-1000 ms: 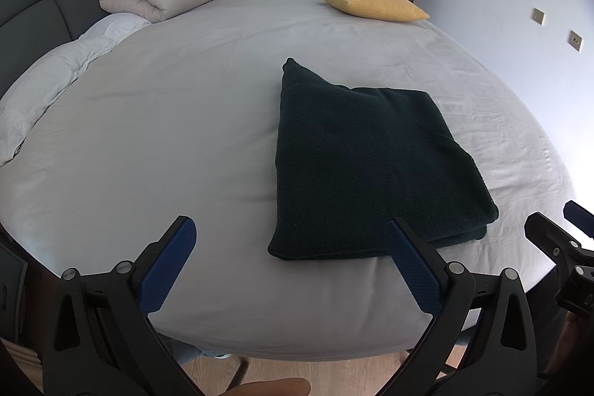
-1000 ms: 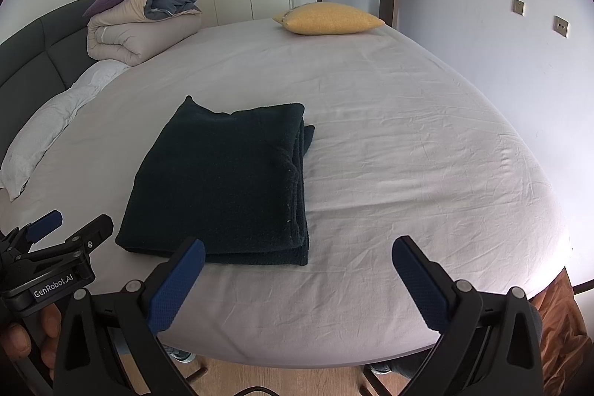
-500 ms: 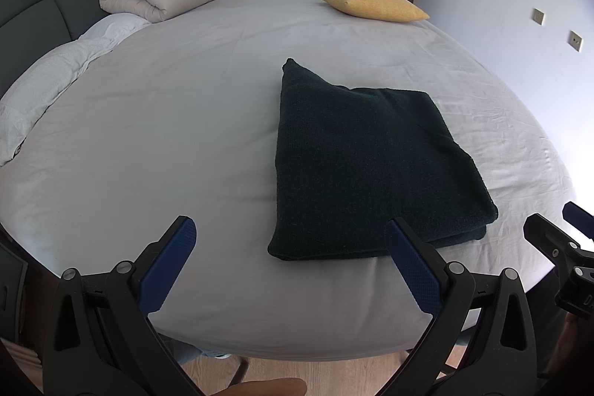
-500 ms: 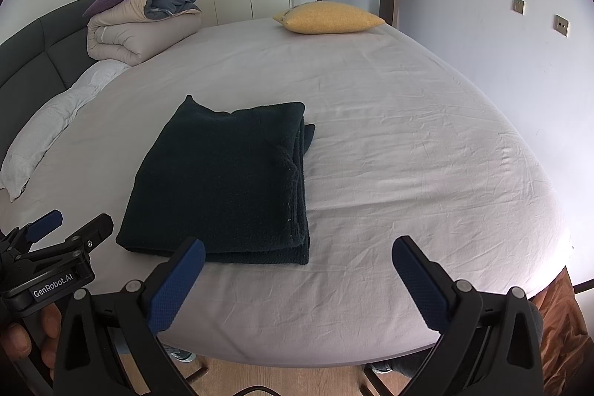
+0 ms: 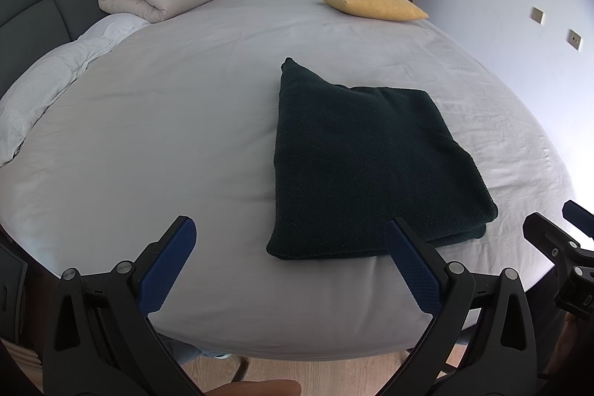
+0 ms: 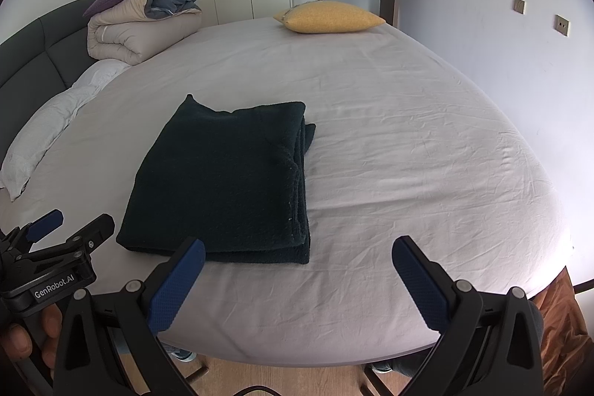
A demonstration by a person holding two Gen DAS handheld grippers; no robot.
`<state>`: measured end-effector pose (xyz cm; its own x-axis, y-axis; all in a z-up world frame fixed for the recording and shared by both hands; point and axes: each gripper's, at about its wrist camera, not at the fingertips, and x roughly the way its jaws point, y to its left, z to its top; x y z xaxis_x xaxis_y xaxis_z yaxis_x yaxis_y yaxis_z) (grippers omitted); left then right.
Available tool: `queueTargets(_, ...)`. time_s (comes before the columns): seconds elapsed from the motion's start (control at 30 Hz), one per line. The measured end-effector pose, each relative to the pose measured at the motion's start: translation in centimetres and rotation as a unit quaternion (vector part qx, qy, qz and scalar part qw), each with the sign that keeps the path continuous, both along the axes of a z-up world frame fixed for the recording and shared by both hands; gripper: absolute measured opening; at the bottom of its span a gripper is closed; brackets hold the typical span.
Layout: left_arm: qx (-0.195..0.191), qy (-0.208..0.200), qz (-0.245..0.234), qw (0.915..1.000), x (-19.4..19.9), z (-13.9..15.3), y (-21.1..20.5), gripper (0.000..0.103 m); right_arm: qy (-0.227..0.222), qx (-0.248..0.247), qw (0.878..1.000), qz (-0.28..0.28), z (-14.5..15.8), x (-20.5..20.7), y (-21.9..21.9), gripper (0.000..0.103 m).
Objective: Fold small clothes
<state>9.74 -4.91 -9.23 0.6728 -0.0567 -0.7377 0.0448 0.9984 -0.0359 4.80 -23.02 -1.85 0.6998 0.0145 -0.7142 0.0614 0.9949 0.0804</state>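
Bare sheet (image 6: 408, 154) all around folded garment (image 6: 230, 180) (duvet (image 6: 141, 32), pillow (image 6: 330, 17) well apart)

Soft, even daylight fills both sharp fisheye views; straight lines bow outward, and corners fade into black vignette.

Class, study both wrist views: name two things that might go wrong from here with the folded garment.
1. The dark green folded garment lies near the bed's front edge; a nudge might slide it off.
2. Its stacked layers show loose on the right side; gripping one layer with the right gripper may undo the fold.
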Motion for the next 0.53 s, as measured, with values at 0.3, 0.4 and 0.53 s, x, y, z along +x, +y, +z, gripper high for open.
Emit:
queueTargets(0.3,0.006,0.001,0.002,1.0,0.19,-0.23,0.19,0.103,0.001,0.0,1.0,0.001,-0.01,-0.02,0.03,0.103)
queueTargets(0.4,0.006,0.001,0.005,1.0,0.13,-0.29,0.41,0.103,0.001,0.0,1.0,0.001,-0.1,-0.05,0.06,0.103)
queueTargets(0.53,0.009,-0.001,0.005,0.9999,0.19,-0.32,0.56,0.103,0.003,0.002,1.0,0.001,-0.28,-0.04,0.0,0.103)
